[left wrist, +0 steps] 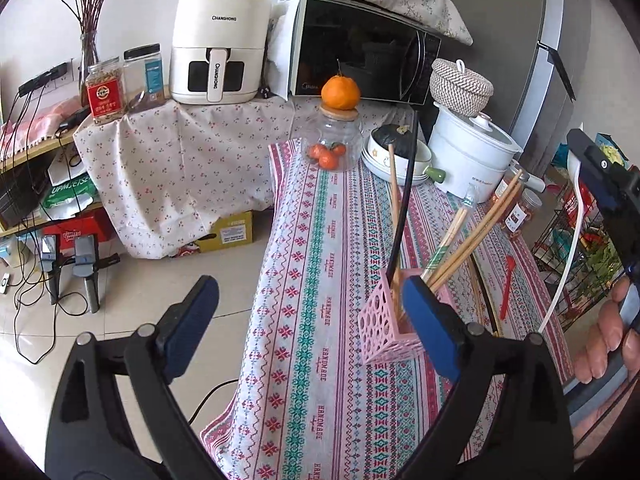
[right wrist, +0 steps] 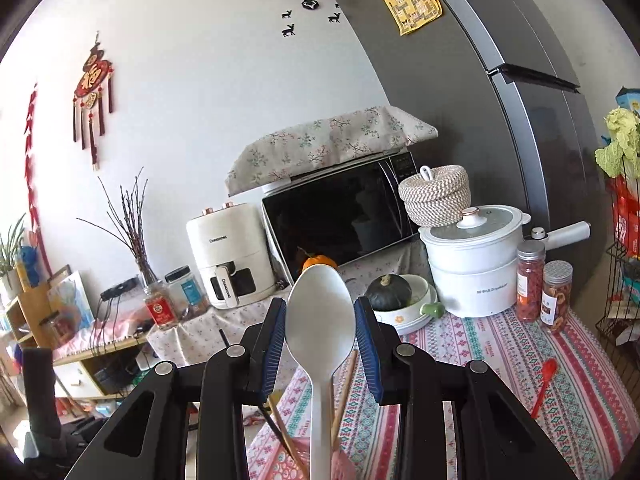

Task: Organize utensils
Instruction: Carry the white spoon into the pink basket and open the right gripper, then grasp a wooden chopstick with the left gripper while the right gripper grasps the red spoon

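Utensils stand gathered in a pink perforated holder (left wrist: 390,320) on the patterned tablecloth (left wrist: 320,300): wooden chopsticks (left wrist: 472,236) fan out to the right, and a black chopstick (left wrist: 406,196) leans nearly upright.

Furthest left, the left gripper (left wrist: 308,300) hangs low over the table's near left edge, jaws spread wide with nothing between them. Its left finger is over the floor, while its right finger (left wrist: 428,320) overlaps the holder's right side; whether it touches the holder cannot be told.

Just right of the holder a red spoon (left wrist: 507,288) lies flat on the cloth.

At the far right of the left wrist view, the right gripper (right wrist: 320,336) appears side-on, raised above the table's right edge with its fingers tilted upward, and the person's right hand (left wrist: 612,336) wraps its grip. A white spoon (right wrist: 320,320) curves from it, handle trailing down.

The right wrist view shows what the other cannot: the spoon's bowl stands upright between the blue pads, facing the camera, and both pads sit against its edges, pinching it. Its handle runs straight down over the holder, whose pink rim and chopstick tips show at the bottom of the frame.

That view also takes in the wall with a red knot ornament (right wrist: 93,92) and two snack jars (right wrist: 542,284) beside the white pot (right wrist: 472,276).
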`<state>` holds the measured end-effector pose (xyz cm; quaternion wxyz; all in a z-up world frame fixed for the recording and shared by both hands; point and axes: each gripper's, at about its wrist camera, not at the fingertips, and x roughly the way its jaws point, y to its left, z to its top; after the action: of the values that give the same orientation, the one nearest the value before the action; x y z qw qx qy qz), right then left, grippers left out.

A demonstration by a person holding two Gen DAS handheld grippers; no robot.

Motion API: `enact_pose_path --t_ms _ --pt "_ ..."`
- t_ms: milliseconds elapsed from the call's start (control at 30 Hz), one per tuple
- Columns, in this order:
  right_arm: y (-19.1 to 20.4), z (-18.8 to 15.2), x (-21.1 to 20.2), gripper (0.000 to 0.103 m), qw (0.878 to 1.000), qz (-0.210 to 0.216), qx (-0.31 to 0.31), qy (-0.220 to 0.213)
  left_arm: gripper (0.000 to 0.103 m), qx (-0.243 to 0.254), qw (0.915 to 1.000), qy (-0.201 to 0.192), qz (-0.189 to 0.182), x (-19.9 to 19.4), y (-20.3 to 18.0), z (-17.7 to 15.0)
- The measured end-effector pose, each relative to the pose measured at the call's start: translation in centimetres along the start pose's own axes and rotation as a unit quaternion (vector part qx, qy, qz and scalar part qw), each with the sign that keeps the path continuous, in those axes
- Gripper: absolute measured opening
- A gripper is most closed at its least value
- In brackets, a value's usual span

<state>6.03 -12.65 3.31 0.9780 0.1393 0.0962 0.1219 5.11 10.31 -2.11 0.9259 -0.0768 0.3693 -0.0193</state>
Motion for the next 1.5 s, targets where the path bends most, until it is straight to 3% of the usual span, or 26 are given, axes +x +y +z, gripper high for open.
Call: enact_pose_path --t_ms 233,500,800,1000,1200,1500 --pt "3.8 -3.7 1.7 0.035 0.997 -0.032 -0.032 -0.057 0.093 -0.009 0.9993 0.028 -0.022 0.1 1.3 -0.9" --pt "5.4 -6.5 3.9 0.036 0.994 -0.056 -0.067 -0.059 0.093 -0.022 0.9988 0.029 -0.031 0.3 1.7 -0.2" --pt "4.5 -4.0 2.1 0.051 0.996 -0.041 -0.061 -0.041 0.093 -0.031 0.9986 0.028 -0.032 0.2 1.7 0.0" --pt "2.1 -0.4 0.2 0.070 0.996 -0.045 -0.073 0.004 0.093 -0.019 0.9984 0.022 -0.049 -0.6 0.1 0.0" --pt "-1.8 1.8 -1.4 0.084 0.992 -0.078 -0.078 0.056 0.093 0.001 0.9972 0.033 -0.067 -0.9 -2.4 -0.5" --pt "-9.7 1.8 -2.1 0.096 0.975 -0.142 -0.063 0.162 0.094 0.076 0.9930 0.041 -0.081 -1.1 -8.7 -1.9"
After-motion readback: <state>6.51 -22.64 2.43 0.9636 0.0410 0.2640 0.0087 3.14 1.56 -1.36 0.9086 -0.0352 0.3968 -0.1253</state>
